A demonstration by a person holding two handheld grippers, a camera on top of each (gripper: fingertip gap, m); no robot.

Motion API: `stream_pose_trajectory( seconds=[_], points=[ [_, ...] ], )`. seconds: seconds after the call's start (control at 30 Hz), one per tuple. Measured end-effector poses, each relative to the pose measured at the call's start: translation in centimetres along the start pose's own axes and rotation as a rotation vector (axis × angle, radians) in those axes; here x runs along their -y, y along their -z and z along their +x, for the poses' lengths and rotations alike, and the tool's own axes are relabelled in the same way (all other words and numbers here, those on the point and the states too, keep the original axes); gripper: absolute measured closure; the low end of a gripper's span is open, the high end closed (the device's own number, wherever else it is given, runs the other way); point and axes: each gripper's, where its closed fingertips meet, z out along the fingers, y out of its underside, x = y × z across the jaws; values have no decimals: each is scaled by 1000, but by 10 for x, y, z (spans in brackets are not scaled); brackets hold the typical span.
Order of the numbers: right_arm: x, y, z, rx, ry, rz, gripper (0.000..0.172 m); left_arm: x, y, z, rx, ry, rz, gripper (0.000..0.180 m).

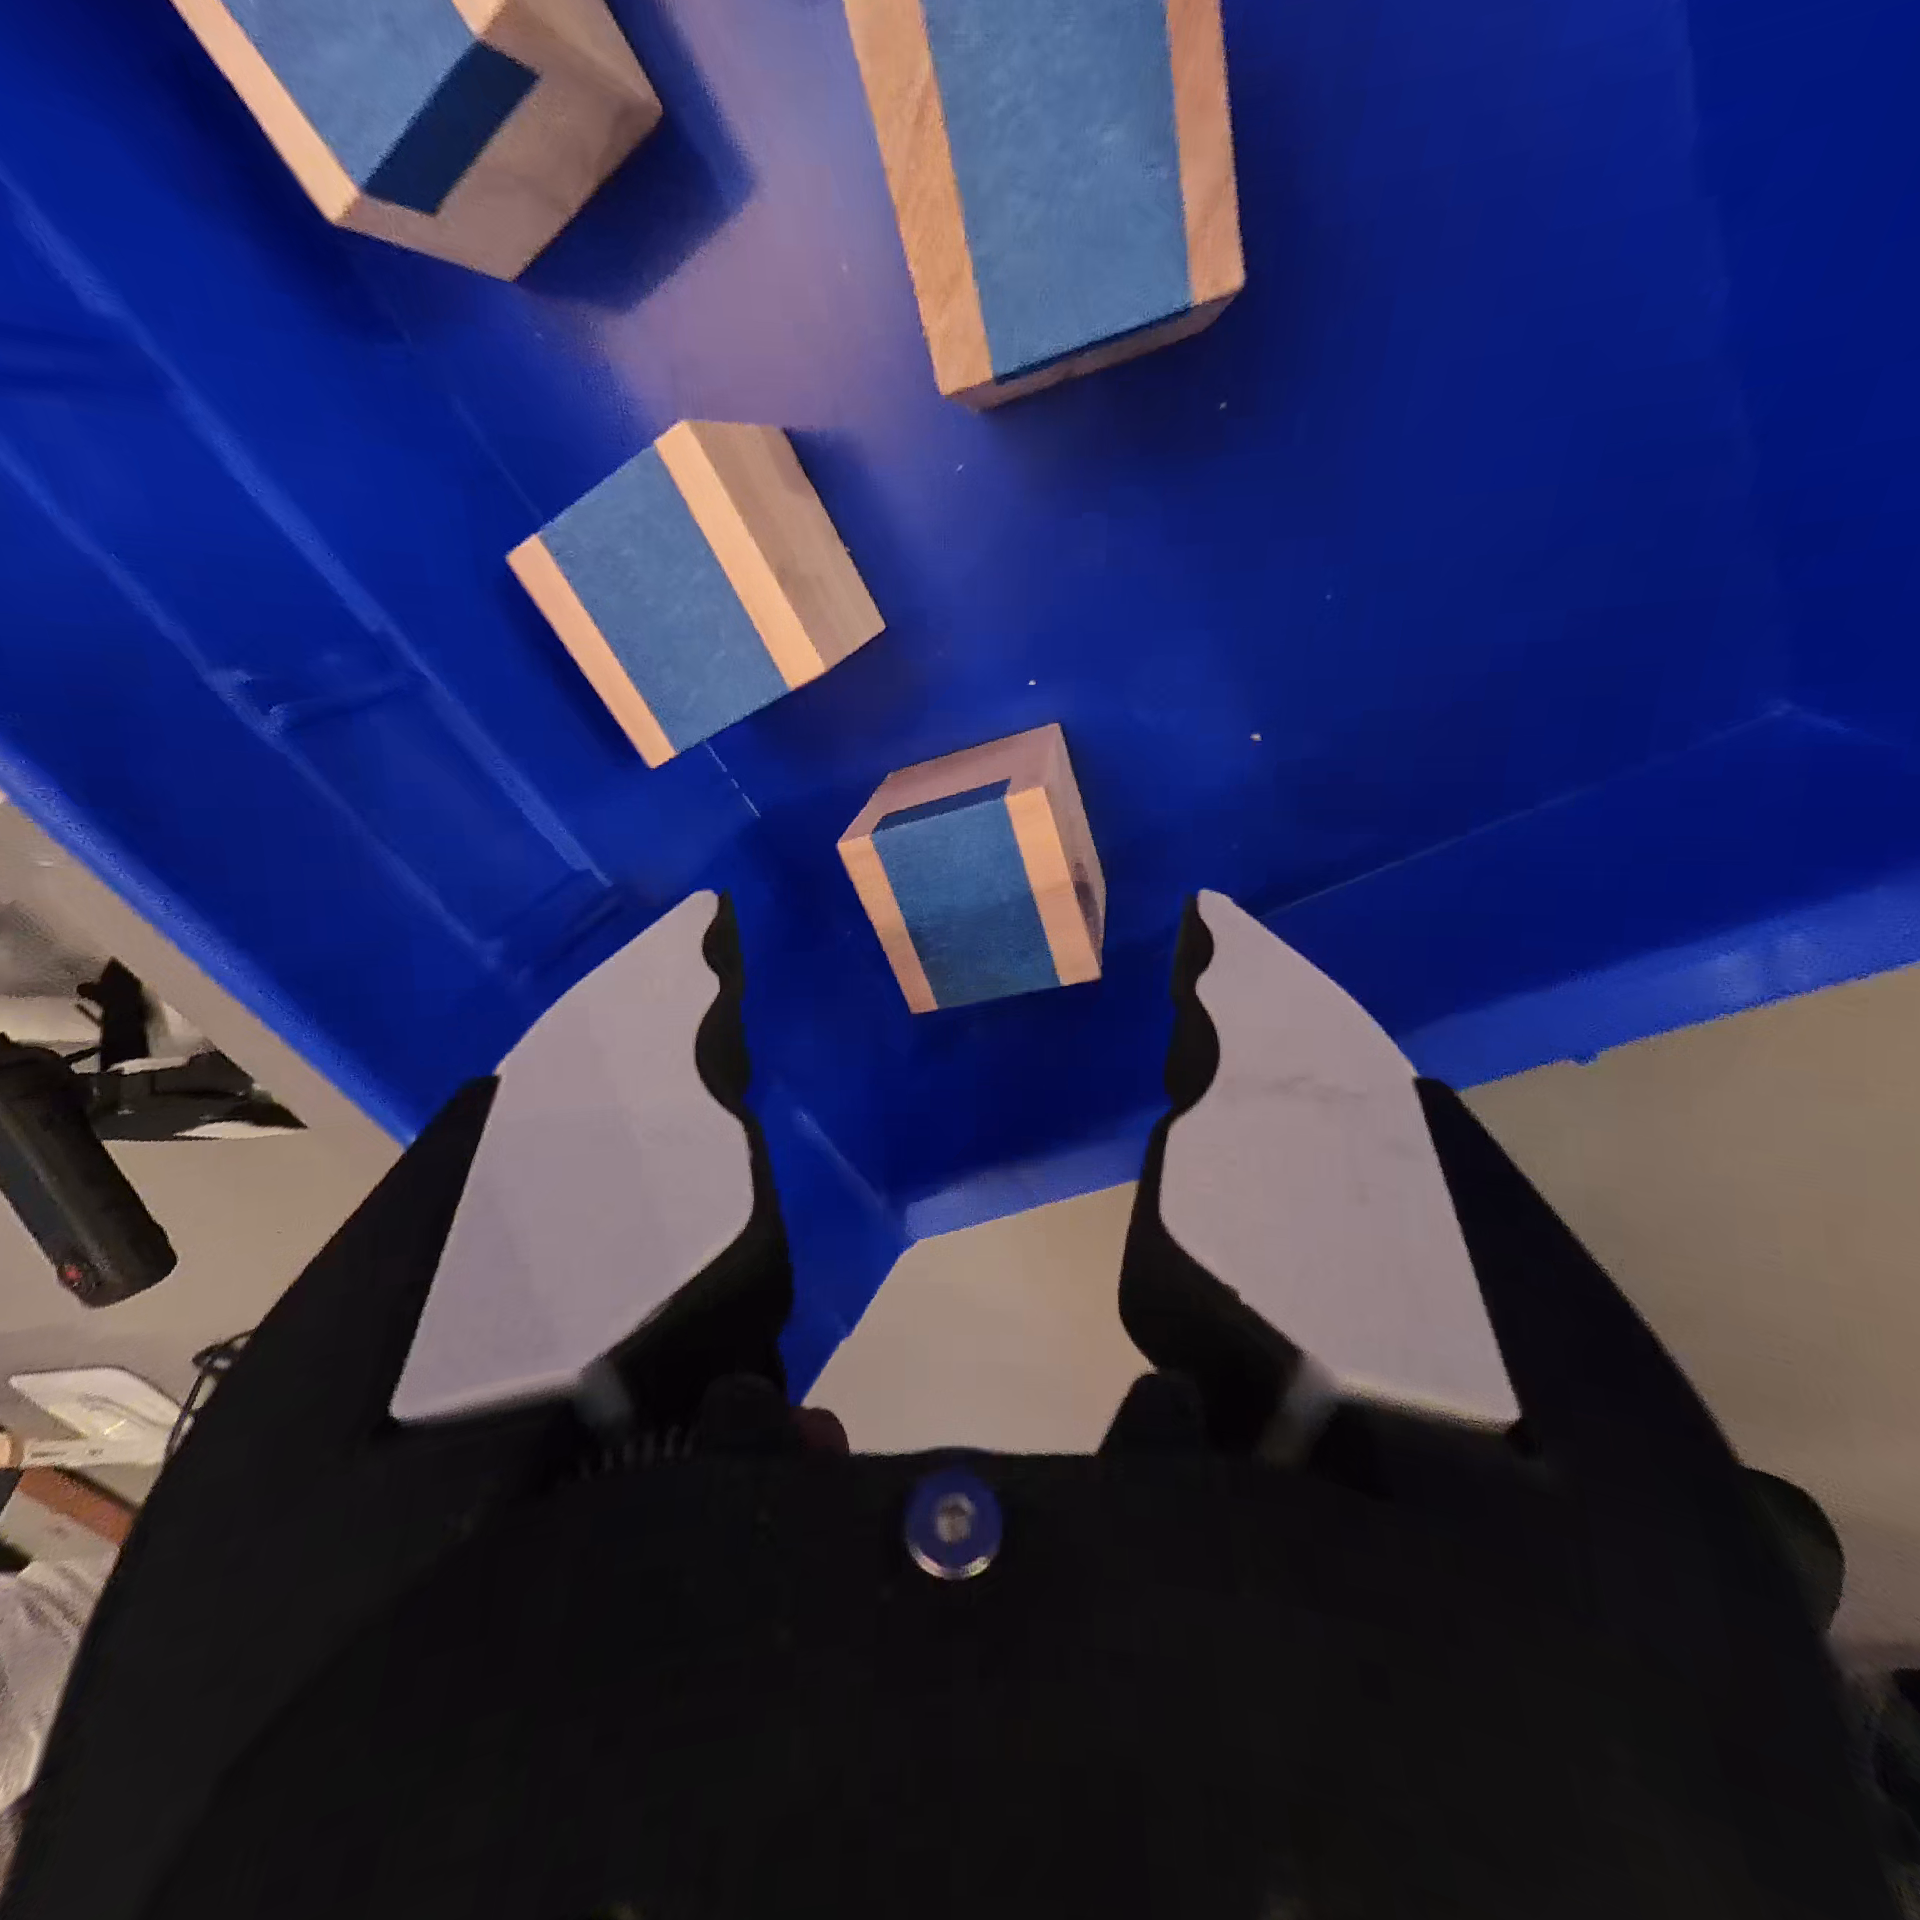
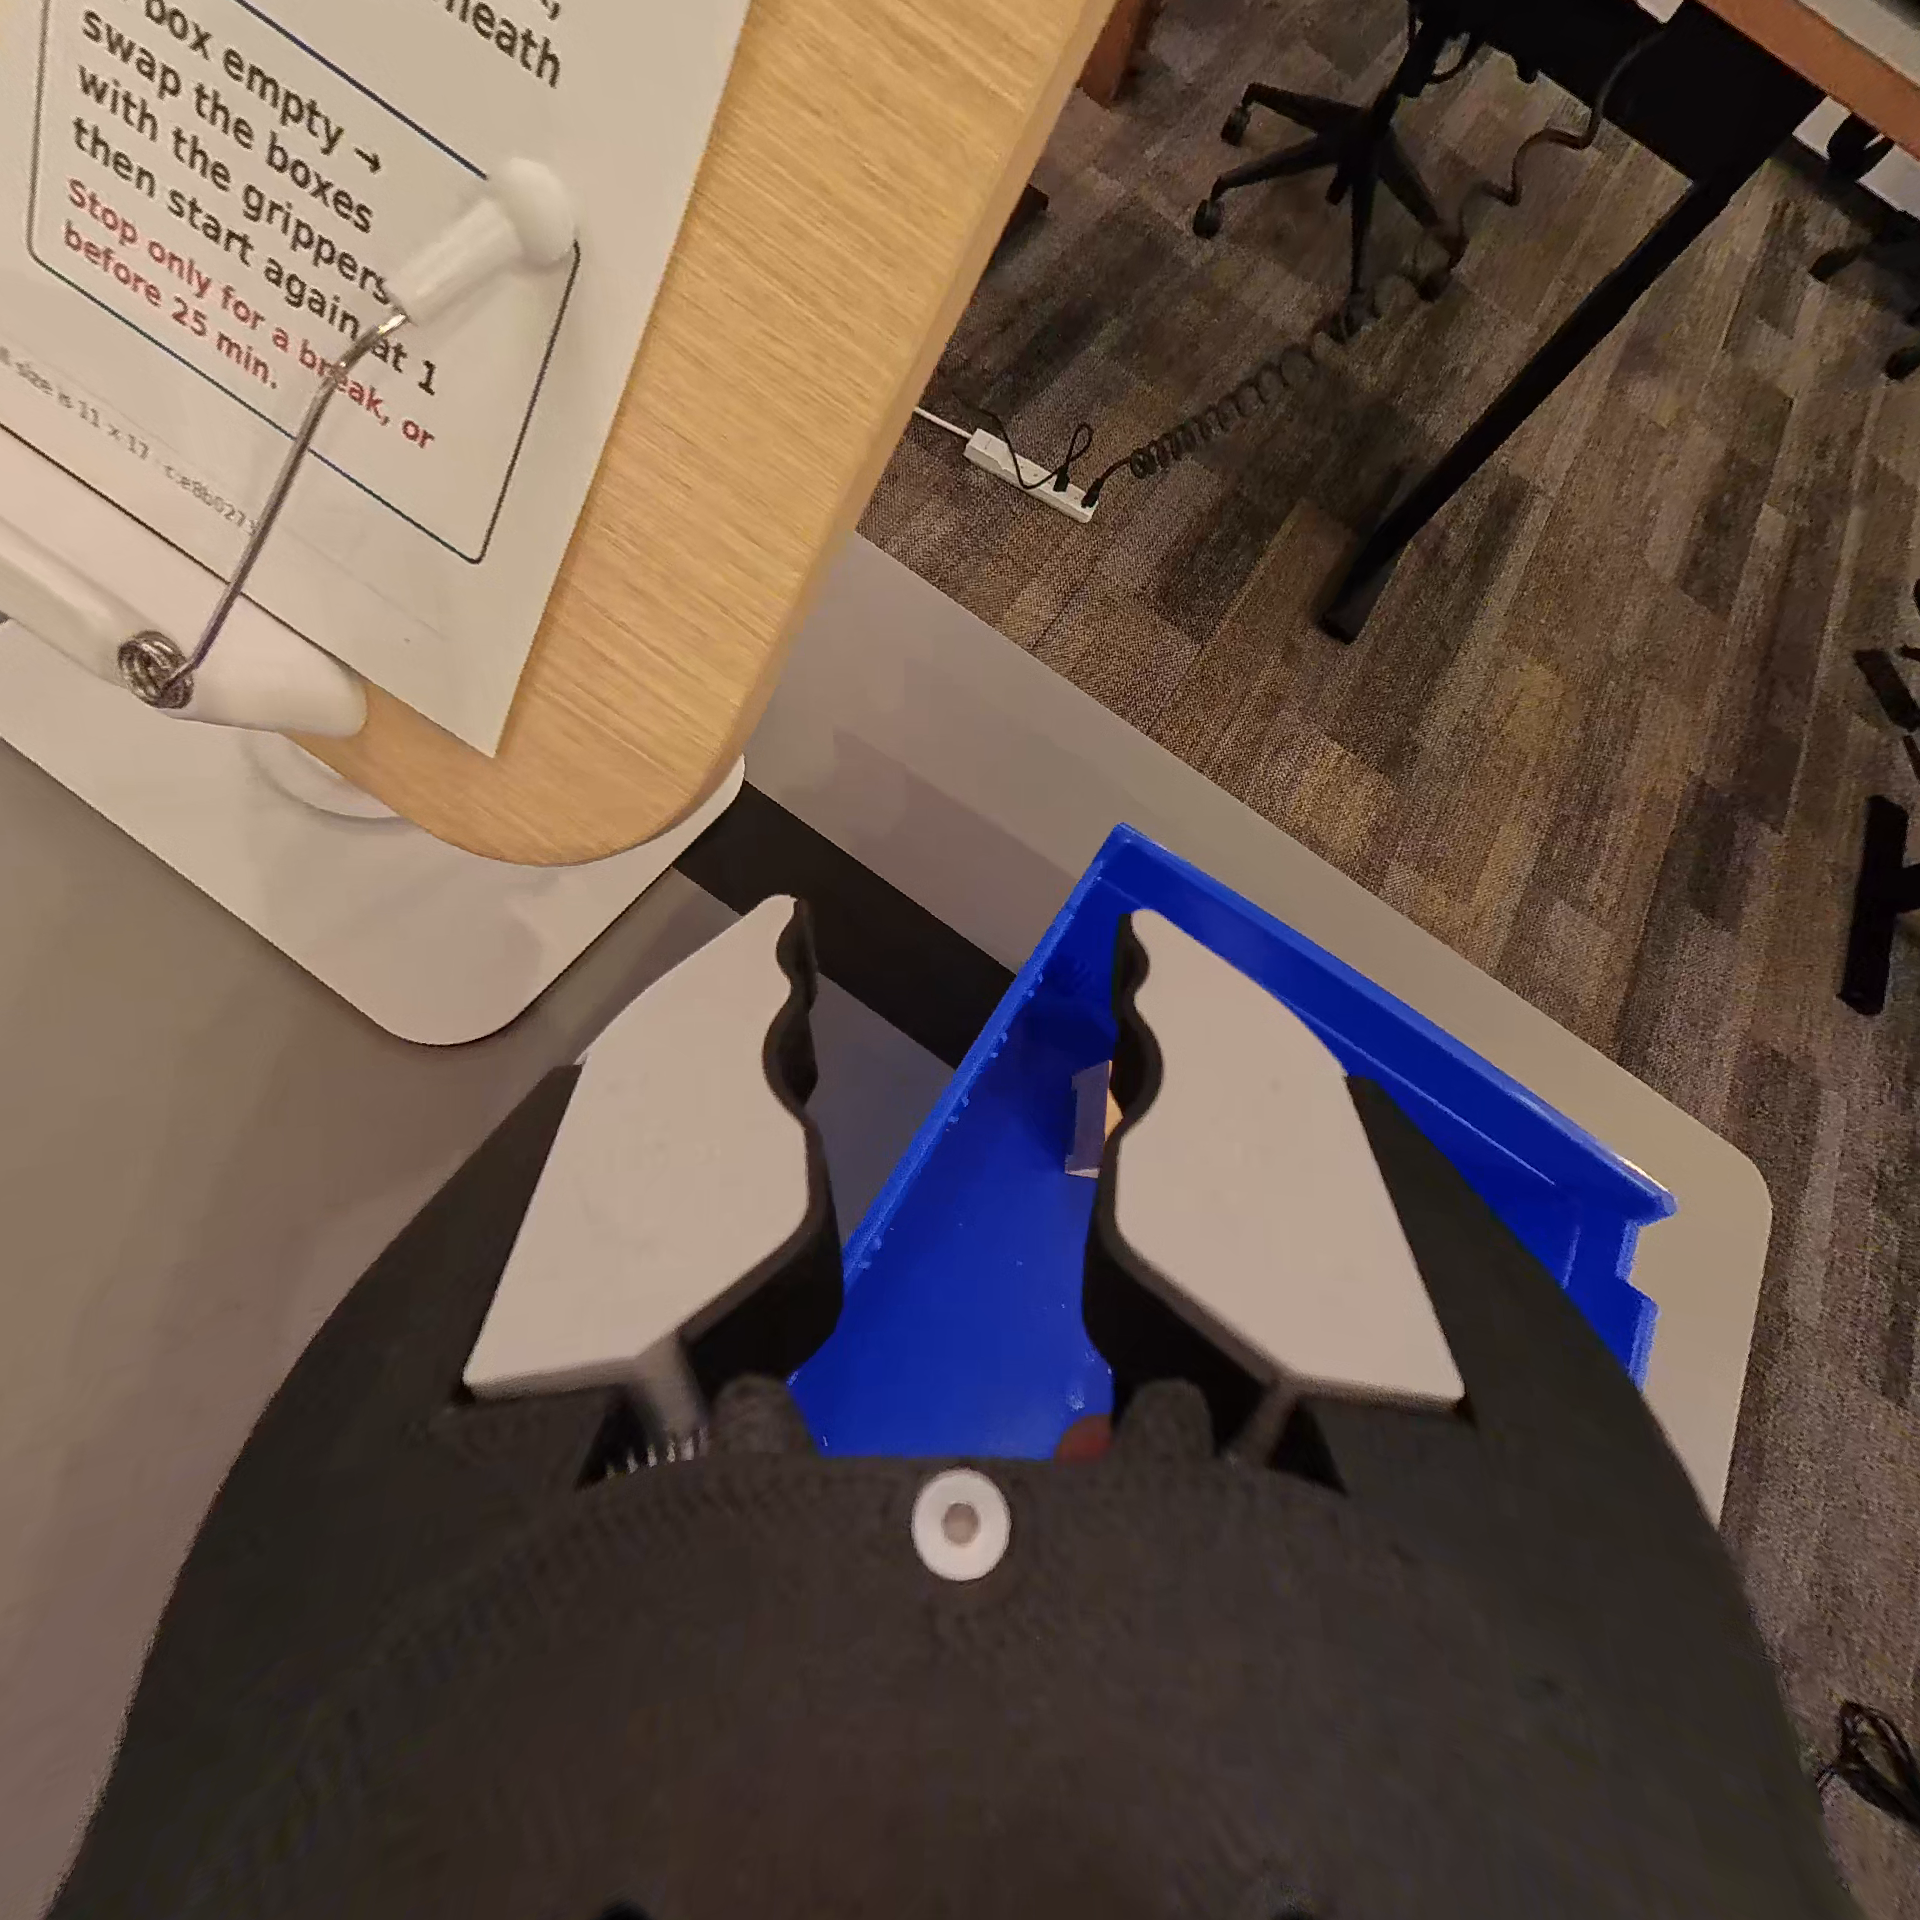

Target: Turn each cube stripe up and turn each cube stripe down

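The left gripper [image 1: 961, 914] was held open, nothing gripped, above the nearest cube [image 1: 971, 883]. The cube was judged rigid, light wood, best gripped across its bare side faces. The right gripper [image 2: 961, 920] was likewise open and empty.

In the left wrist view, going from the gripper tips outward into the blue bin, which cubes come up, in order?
Left gripper, open → nearest cube → second cube → far right cube.

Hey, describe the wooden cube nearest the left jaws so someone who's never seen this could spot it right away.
Look inside the big blue plastic bin, near the corner closest to the open left gripper. Just ahead of its jaws, untouched, sits a small wooden cube with a blue tape stripe. It is the smallest-looking of four striped blocks and the nearest to the gripper, below the mid-sized striped cube.
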Motion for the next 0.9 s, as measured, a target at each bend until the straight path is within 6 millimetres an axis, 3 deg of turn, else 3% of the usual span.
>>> stream_pose_trajectory(
  seconds=[0.27, 0.4, 0.5, 0.67, 0.77, 0.9],
  points=[
    [5, 0, -9, 13, 31, 8, 118, 2, -28, -6, 13, 29, -57, 129],
    [11, 2, -16, 11, 59, 21, 118, 8, -24, -12, 14, 40, -8, 130],
    [24, 10, -26, 7, 106, 63, 119, 15, -9, -11, -23, 30, 85, 130],
    [68, 40, -66, 8, 279, 265, 119, 39, 59, 11, -237, 0, 437, 130],
    [94, 67, -108, 52, 412, 423, 117, 50, 117, 33, -392, -60, 689, 130],
    [115, 94, -178, 122, 597, 592, 115, 55, 203, 84, -732, -223, 1030, 130]
  ],
)
